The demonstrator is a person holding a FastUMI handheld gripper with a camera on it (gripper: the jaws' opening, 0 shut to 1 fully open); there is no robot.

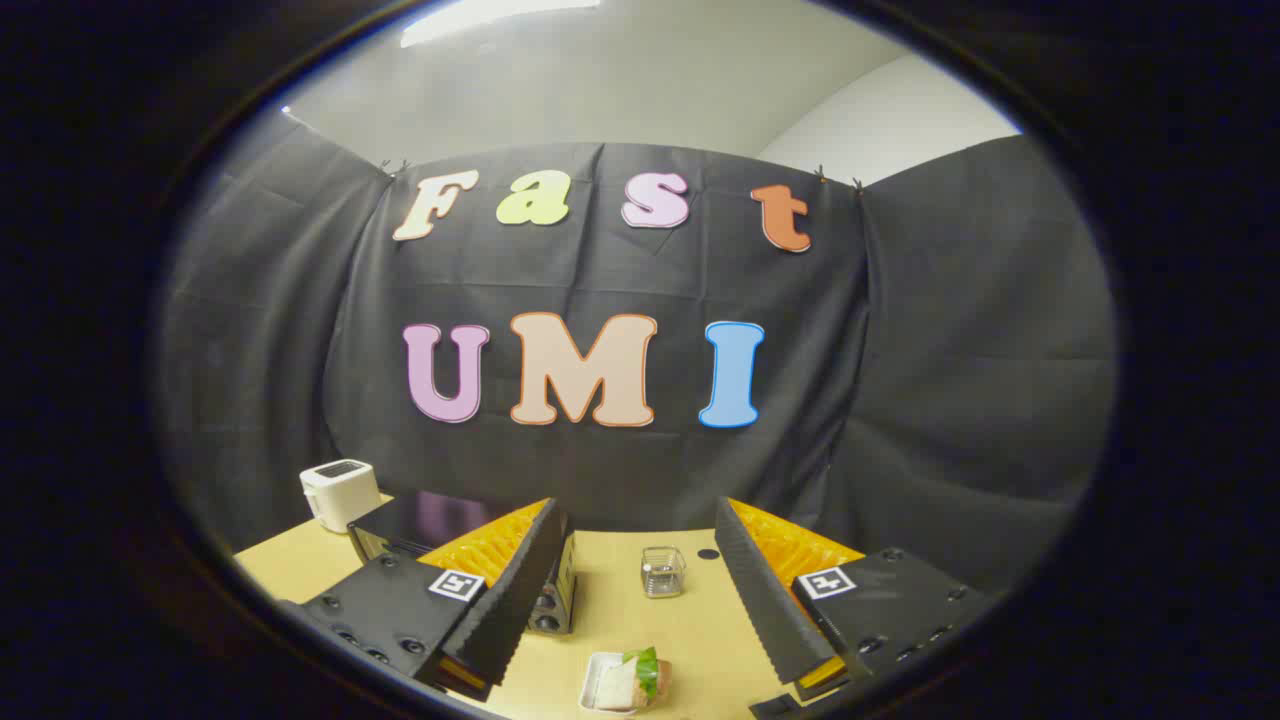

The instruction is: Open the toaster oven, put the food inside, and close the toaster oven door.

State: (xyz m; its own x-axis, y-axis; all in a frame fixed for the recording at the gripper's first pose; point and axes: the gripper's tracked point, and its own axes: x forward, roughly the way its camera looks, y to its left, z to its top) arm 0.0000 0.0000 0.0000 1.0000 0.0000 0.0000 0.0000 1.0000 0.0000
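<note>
My tongs [640,610] are held above the table [620,620] with the fingers [520,590] spread wide apart and nothing between them but air. Below the gap, close to me, the food [630,682] sits on a small white plate [597,690]: a sandwich with a green leaf on top. Farther out on the table, beyond the fingertips, stands a small clear glass cup [663,571], and a dark round spot lies just past it. The toaster oven [450,530] is partly hidden behind my left finger; I see its dark shiny top and a side with knobs, and I cannot tell whether its door is open. A white toaster [340,493] stands beyond the oven, near the black cloth wall [960,400].
</note>
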